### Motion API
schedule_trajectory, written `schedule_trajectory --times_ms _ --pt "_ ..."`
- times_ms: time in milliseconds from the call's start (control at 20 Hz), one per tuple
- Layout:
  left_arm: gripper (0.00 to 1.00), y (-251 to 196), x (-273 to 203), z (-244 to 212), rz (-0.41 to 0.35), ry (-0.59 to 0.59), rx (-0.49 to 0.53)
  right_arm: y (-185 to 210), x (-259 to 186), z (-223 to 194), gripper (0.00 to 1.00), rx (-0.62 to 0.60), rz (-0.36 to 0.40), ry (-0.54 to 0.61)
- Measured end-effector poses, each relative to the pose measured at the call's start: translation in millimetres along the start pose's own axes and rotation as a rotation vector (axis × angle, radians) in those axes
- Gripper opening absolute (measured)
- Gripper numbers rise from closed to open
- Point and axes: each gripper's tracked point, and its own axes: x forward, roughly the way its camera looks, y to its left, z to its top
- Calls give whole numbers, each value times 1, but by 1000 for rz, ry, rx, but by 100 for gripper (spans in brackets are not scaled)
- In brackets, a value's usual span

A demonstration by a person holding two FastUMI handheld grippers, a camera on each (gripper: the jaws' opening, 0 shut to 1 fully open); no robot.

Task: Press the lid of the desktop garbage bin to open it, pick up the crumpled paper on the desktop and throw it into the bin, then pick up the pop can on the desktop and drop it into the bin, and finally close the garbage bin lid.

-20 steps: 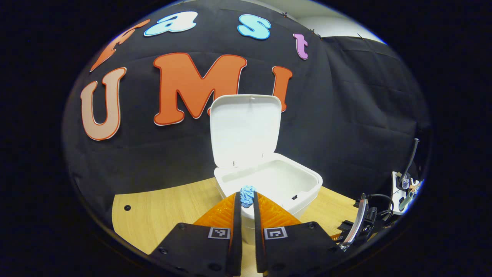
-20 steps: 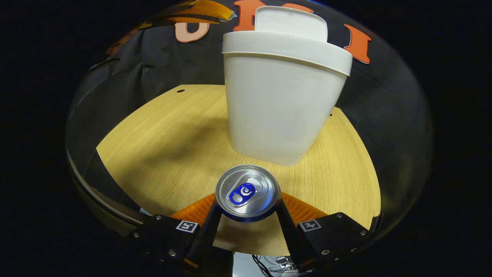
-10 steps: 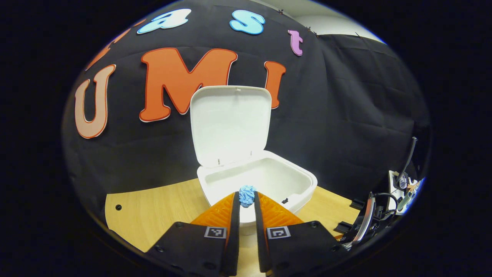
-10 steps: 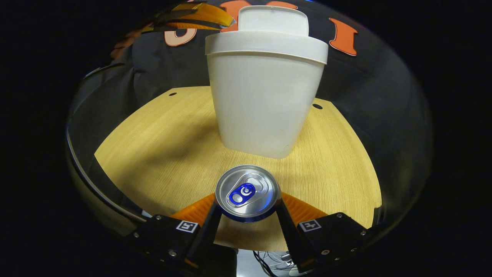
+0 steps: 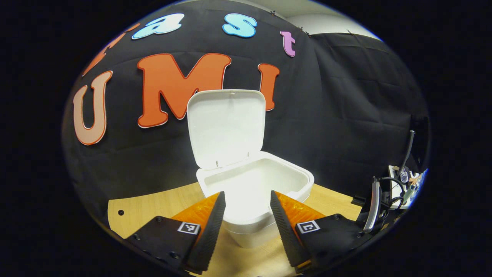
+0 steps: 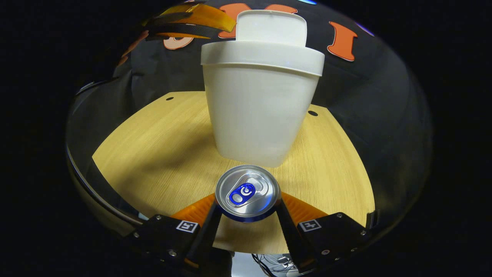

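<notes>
The white garbage bin point(image 5: 292, 181) stands on the wooden desktop with its lid point(image 5: 226, 127) swung up against the back wall. My left gripper point(image 5: 246, 202) hovers just above the bin's near rim, open, with nothing between its fingers. In the right gripper view the bin point(image 6: 258, 111) rises straight ahead, its lid point(image 6: 271, 32) upright behind it. My right gripper point(image 6: 246, 209) is shut on the pop can point(image 6: 246, 192), whose silver top with a blue tab faces the camera. The left gripper point(image 6: 192, 21) shows at the top left of that view.
The wooden desktop point(image 6: 153, 154) spreads around the bin, with small holes near its far corners. At the right edge of the left gripper view there are cables and a power strip point(image 5: 399, 184) beside a metal bracket point(image 5: 373, 206).
My left gripper has opened and the blue crumpled paper it held is gone from between its fingers. The right gripper keeps its hold on the can and has shifted slightly.
</notes>
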Motion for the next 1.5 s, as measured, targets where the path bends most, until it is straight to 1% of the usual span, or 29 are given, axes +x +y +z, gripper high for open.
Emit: schedule_trajectory --times_ms 50,100,150,200,250,300,350,450,800,900,950,1000,1050,1100,1150,1200,1250,1450,1500 --pt "77 2 0 1 -1 -3 -2 -3 -2 6 80 -3 -6 -15" --pt "81 3 -2 0 6 -2 0 -5 -5 13 76 -7 -11 -26" --pt "84 7 -3 2 17 -5 3 -8 -10 23 81 -10 -16 -44" --pt "90 9 -5 3 22 -9 -2 -12 -17 36 80 -12 -20 -64" --pt "90 12 -8 2 28 -13 -7 -16 -22 49 80 -13 -25 -84" --pt "93 13 -10 0 31 -11 -14 -20 -25 61 75 -17 -32 -101" --pt "93 14 -10 -1 36 -9 -20 -24 -25 72 80 -23 -40 -118" --pt "96 20 -16 -6 54 -4 -24 -32 -36 91 80 -34 -51 -151" --pt "96 35 -35 -19 109 3 -23 -46 -81 152 80 -73 -60 -257" --pt "96 44 -41 -21 143 2 -19 -49 -89 170 80 -95 -63 -285" --pt "94 48 -44 -22 155 -1 -20 -50 -93 180 80 -105 -63 -303" --pt "96 51 -46 -23 165 -3 -25 -51 -97 189 80 -116 -63 -321" --pt "96 55 -48 -25 176 -3 -30 -52 -99 197 80 -128 -61 -336" --pt "94 59 -51 -25 188 -4 -34 -53 -101 205 75 -139 -62 -349" --pt "94 63 -54 -23 199 -7 -38 -54 -102 212 80 -151 -64 -356" --pt "94 67 -57 -24 214 -9 -39 -55 -103 219 80 -161 -66 -369" --pt "96 73 -62 -24 233 -14 -35 -57 -103 226 80 -166 -67 -379" --pt "96 97 -76 -24 301 -27 -37 -64 -99 250 80 -206 -89 -407" --pt "99 102 -80 -28 317 -25 -42 -66 -97 256 80 -204 -90 -413"
